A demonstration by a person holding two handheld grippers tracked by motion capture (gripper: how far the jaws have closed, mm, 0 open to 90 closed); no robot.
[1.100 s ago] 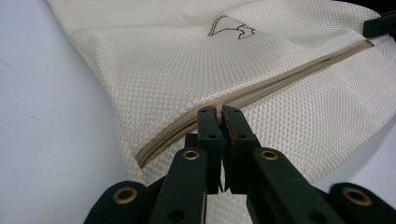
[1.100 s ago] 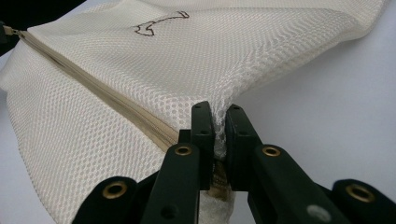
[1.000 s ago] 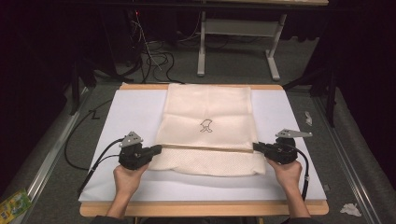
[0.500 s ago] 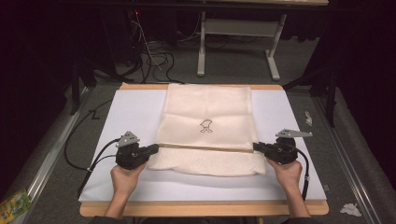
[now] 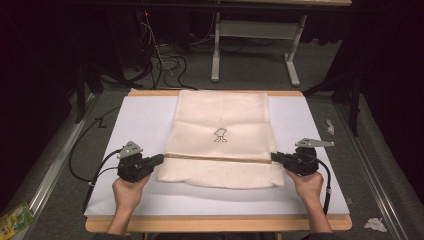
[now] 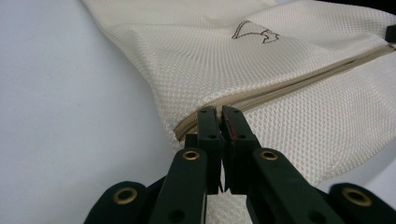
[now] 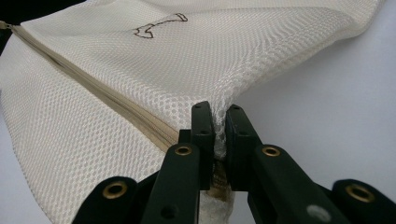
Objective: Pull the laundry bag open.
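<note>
Cream mesh bag (image 5: 220,135) lies flat in the middle of the white sheet (image 5: 320,125) covering your table (image 5: 215,223), long side running away from you. A beige zipper (image 5: 220,158) crosses it side to side near your end, and a small dark logo (image 5: 220,135) sits just beyond the zipper.

Your left hand-held gripper (image 5: 159,160) is clamped tight on the bag's left edge, right at the zipper end; in the left gripper view the jaws are pressed together on the mesh (image 6: 280,60) beside the zipper (image 6: 299,79).

Your right hand-held gripper (image 5: 275,157) is clamped on the right edge at the zipper line; in the right gripper view a pinch of mesh (image 7: 219,126) bunches up between its closed jaws, zipper (image 7: 93,93) running off to the left.

Both hands rest low on the sheet, one at each side of the bag.
</note>
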